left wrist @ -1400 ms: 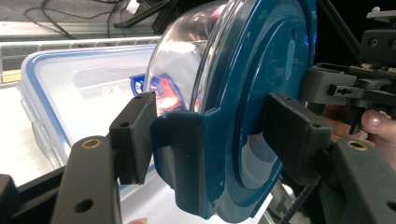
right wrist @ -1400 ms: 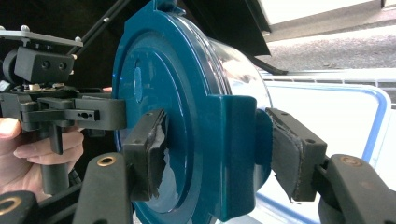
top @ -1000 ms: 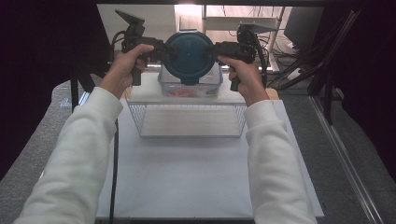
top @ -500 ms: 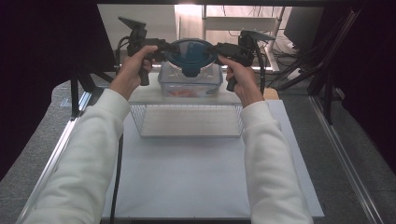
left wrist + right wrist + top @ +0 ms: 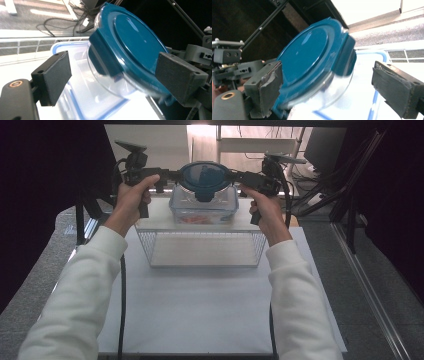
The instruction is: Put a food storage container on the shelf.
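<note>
The round teal-lidded container (image 5: 204, 179) sat tilted in the clear blue-rimmed box (image 5: 203, 209), level between the left gripper (image 5: 170, 174) and right gripper (image 5: 240, 176), whose jaws had just been opening, flanking its rim unclamped.

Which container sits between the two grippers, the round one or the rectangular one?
The round container with the teal lid, between left gripper and right gripper. The clear rectangular blue-rimmed box sits beneath it on the wire rack.

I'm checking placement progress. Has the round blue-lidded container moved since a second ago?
Yes. The round blue-lidded container has moved up the high view, away from the wire basket, over the clear rectangular box.
</note>
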Available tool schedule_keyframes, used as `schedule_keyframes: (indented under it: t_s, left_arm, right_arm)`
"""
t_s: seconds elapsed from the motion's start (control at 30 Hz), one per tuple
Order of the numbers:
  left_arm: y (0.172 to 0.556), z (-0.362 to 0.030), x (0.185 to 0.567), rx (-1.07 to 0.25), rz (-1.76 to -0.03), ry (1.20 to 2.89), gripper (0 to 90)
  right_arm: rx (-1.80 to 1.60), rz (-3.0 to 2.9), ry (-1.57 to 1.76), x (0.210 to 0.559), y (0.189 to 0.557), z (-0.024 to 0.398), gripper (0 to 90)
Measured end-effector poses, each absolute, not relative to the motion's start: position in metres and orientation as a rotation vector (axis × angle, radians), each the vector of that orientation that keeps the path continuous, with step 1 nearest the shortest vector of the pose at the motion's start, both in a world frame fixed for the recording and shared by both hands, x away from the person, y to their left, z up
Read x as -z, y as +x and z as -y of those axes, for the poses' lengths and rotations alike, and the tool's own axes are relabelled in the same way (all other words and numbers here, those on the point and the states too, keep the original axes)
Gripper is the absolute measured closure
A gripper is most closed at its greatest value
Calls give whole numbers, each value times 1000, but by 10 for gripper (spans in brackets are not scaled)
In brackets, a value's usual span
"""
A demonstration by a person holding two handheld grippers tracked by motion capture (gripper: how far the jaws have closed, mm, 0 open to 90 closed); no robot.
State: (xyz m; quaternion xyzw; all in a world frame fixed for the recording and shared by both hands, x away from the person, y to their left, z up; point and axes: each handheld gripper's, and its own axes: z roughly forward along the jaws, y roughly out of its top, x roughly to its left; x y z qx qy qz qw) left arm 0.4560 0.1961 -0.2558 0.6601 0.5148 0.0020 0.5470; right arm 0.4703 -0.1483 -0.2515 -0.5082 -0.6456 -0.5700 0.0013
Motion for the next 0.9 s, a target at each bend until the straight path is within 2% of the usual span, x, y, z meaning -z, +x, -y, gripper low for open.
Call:
schedule_keyframes:
  t_s: [0.33,0.57,0.73,0.9]
  left_arm:
    - [405,-203,260,-64,-1158,1611,154]
    - [369,-197,272,-116,-1128,1660,158]
    - [339,-194,293,-194,-1084,1738,159]
    - [317,-195,324,-208,-1073,1789,160]
  right_arm:
    - [1814,2240,-1496,252,427,170,157]
    - [1807,2325,-1456,269,400,190,194]
    - [1786,2419,-1405,286,381,200,206]
    - [1773,2501,-1345,312,357,210,211]
